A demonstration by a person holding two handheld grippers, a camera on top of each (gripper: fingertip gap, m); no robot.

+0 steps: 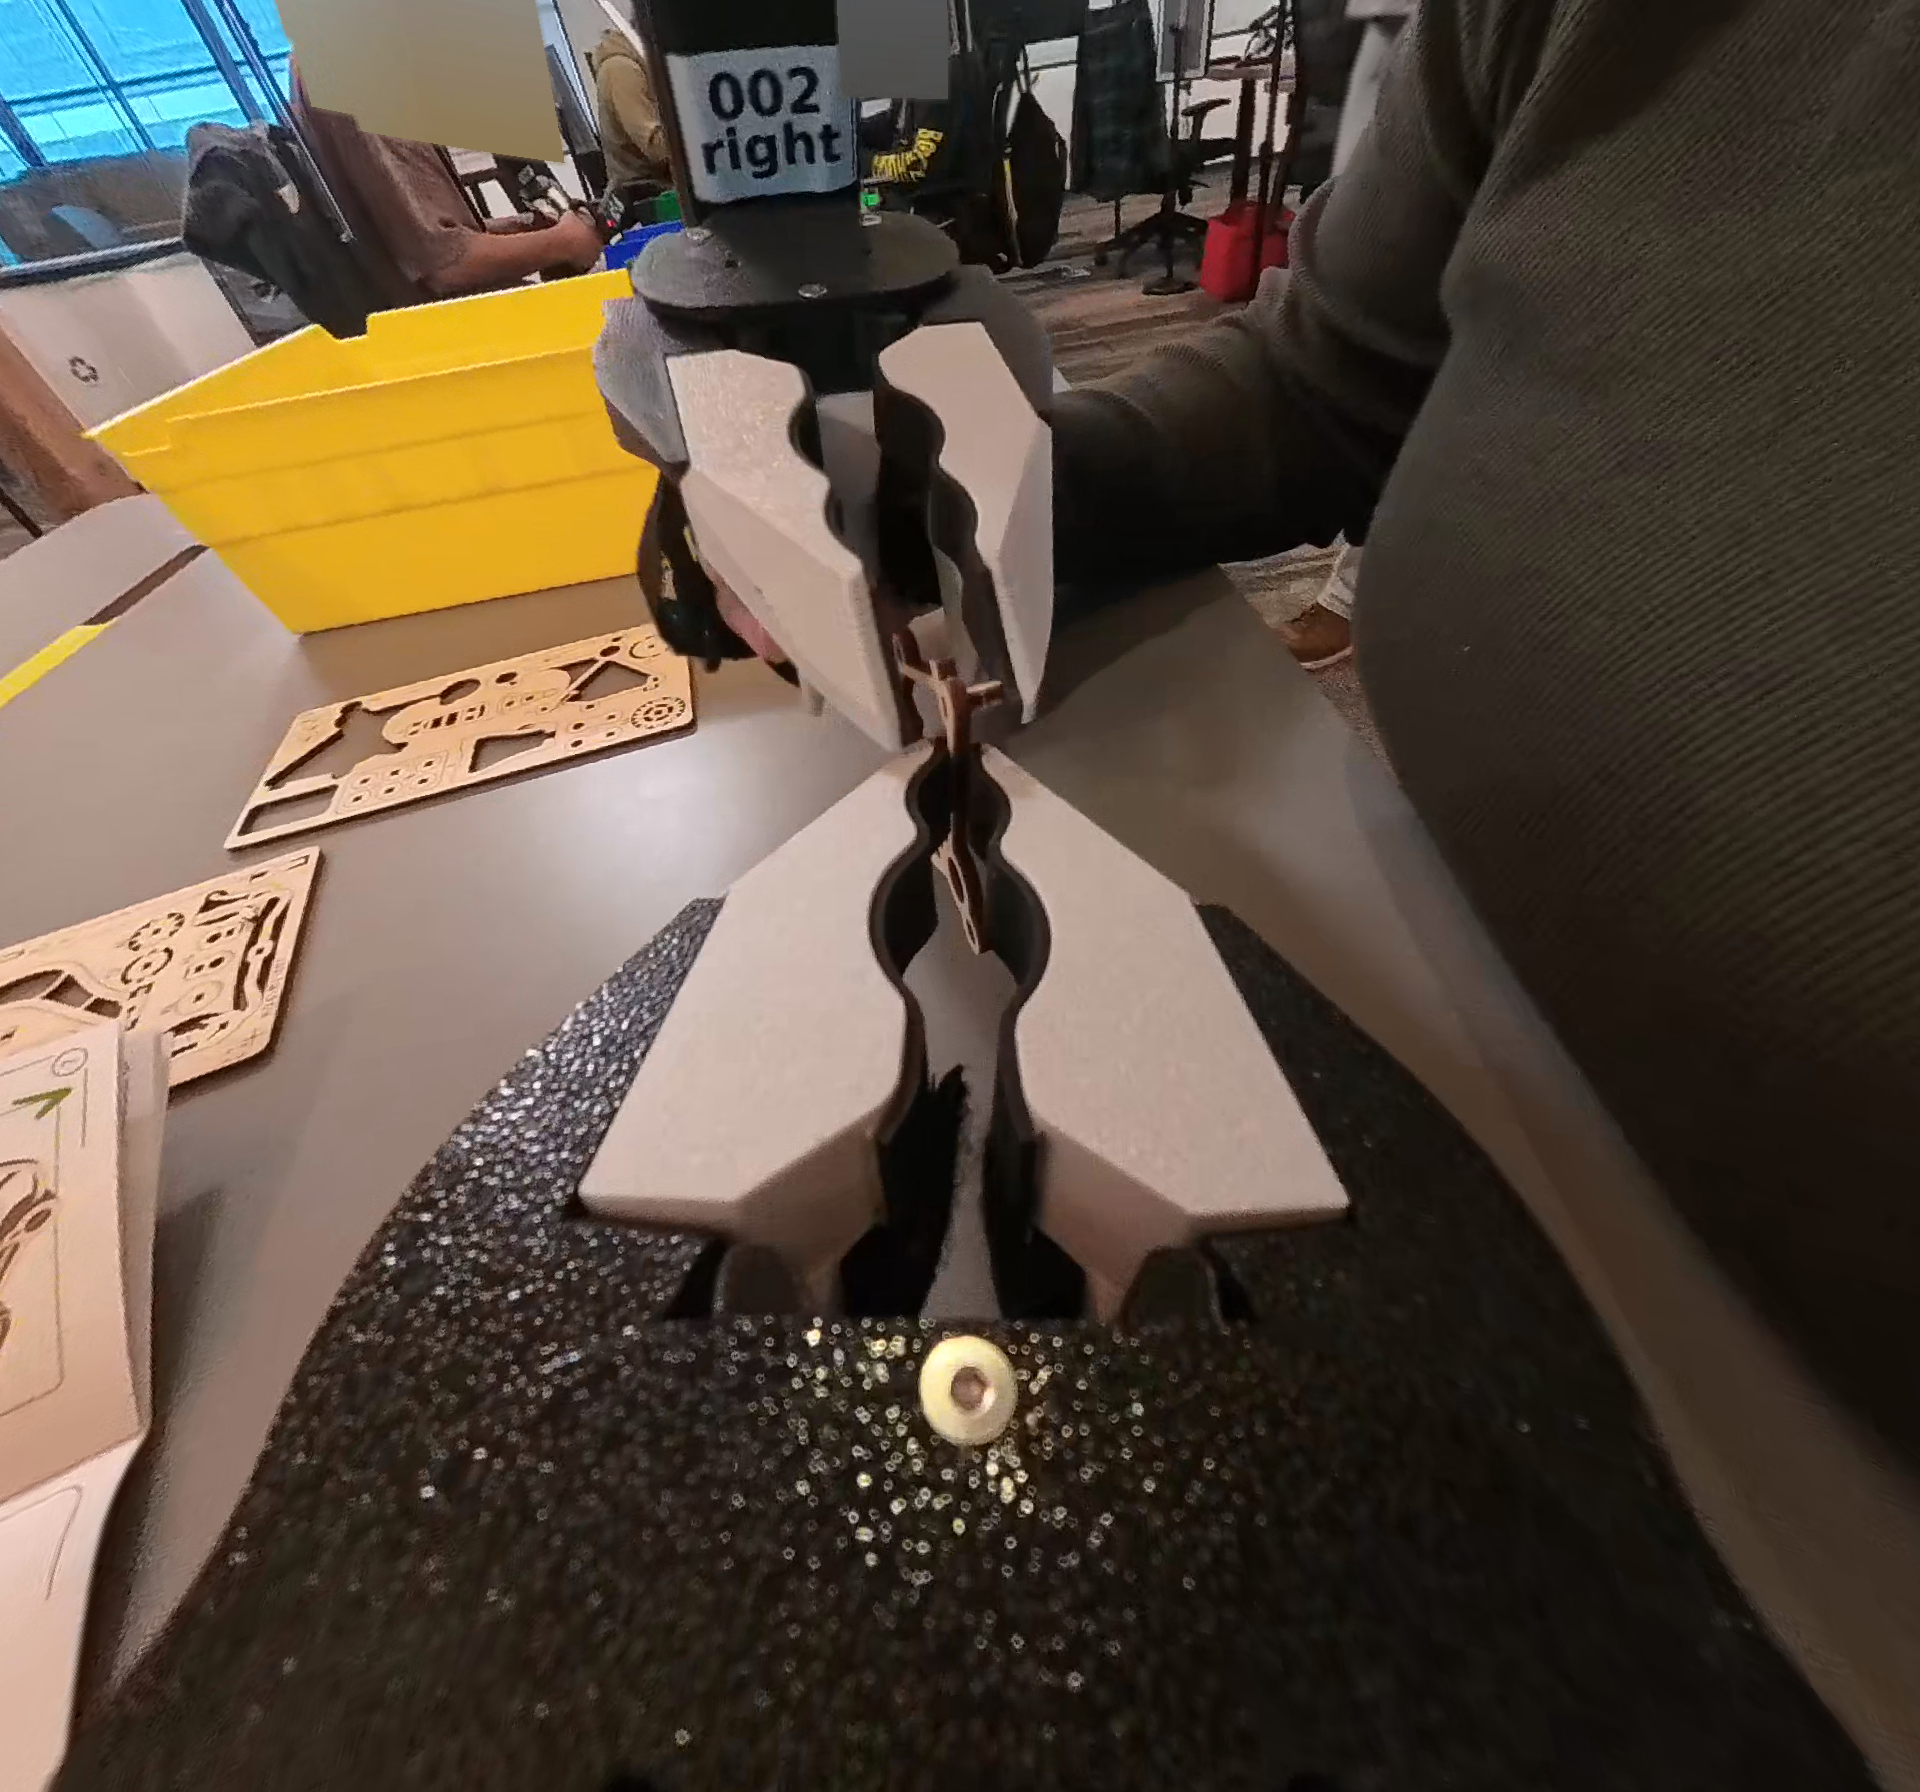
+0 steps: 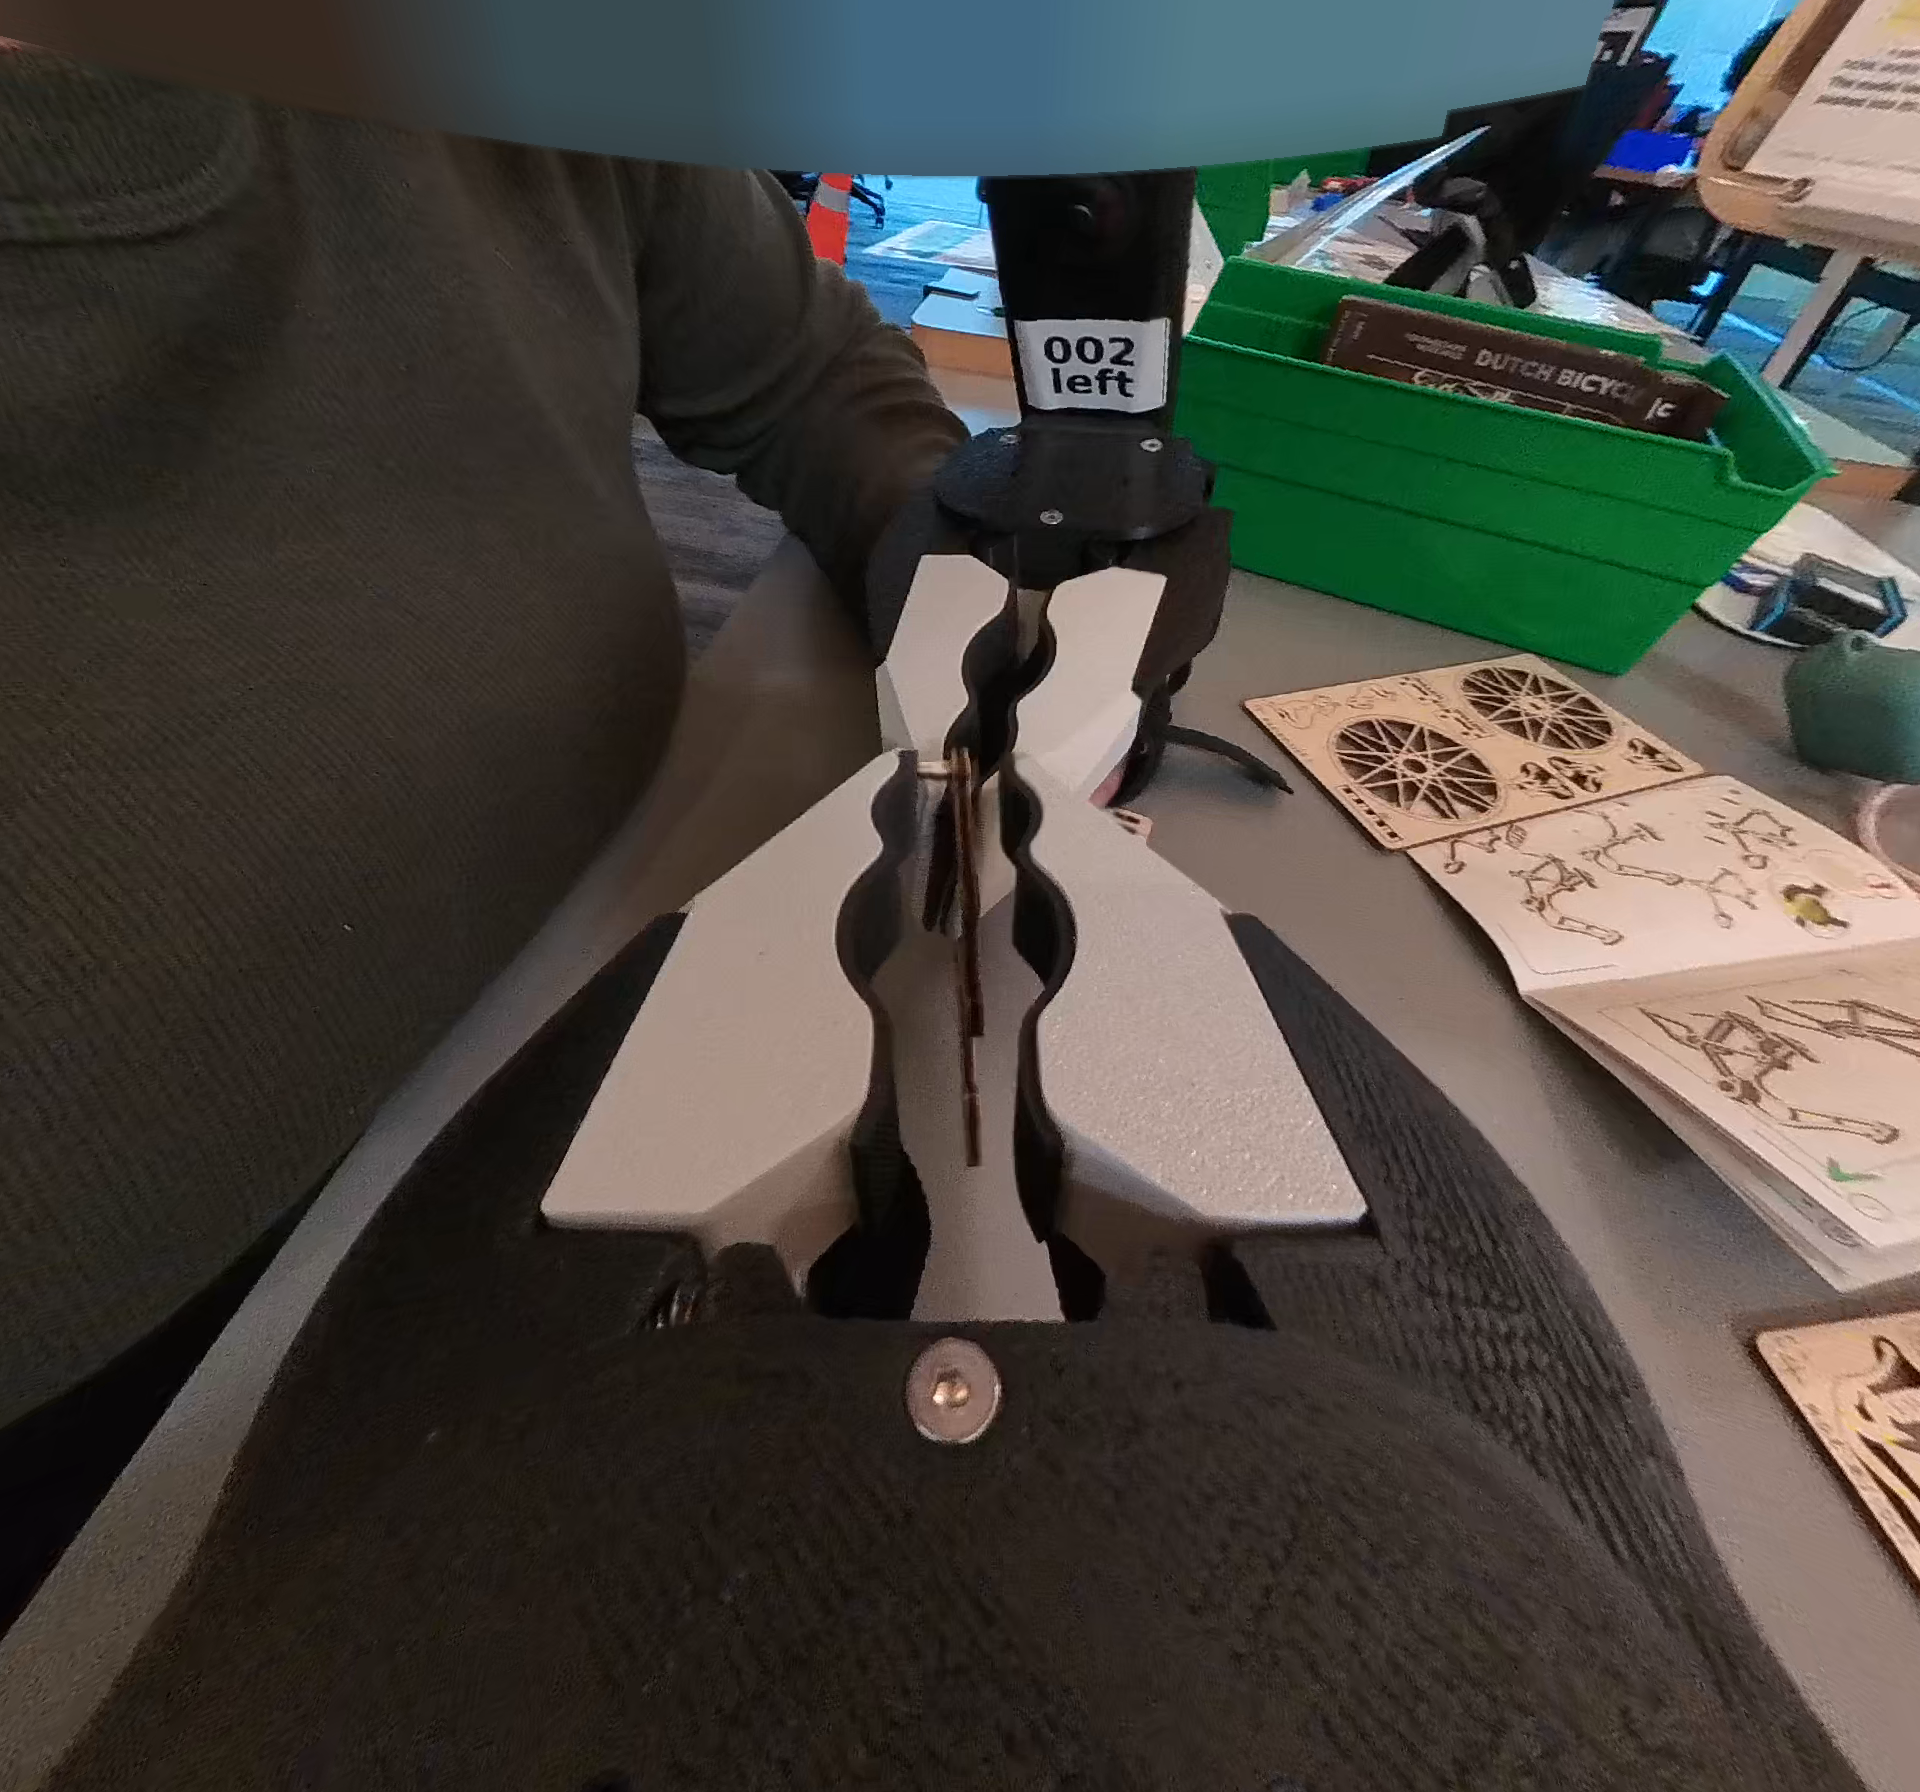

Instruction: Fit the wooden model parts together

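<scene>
My left gripper [image 1: 951,755] is shut on a thin flat wooden model part [image 1: 961,869], held edge-on just above the grey table [image 1: 468,911]. The part carries a small cross peg [image 1: 948,688] at its far end. My right gripper [image 2: 961,771] faces the left one tip to tip. Its fingers stand apart on either side of the same wooden part [image 2: 966,963]. The peg [image 2: 930,768] reaches the left finger [image 2: 883,807], and a gap shows at the right finger. The left gripper also shows in the right wrist view [image 2: 977,740], shut on the part.
A yellow bin [image 1: 416,475] and cut-out wooden sheets [image 1: 468,734] lie left of the grippers. A green bin [image 2: 1455,516], a sheet with wheels [image 2: 1455,745] and an open instruction booklet [image 2: 1714,994] lie on the other side. The person's torso [image 2: 312,599] is close behind.
</scene>
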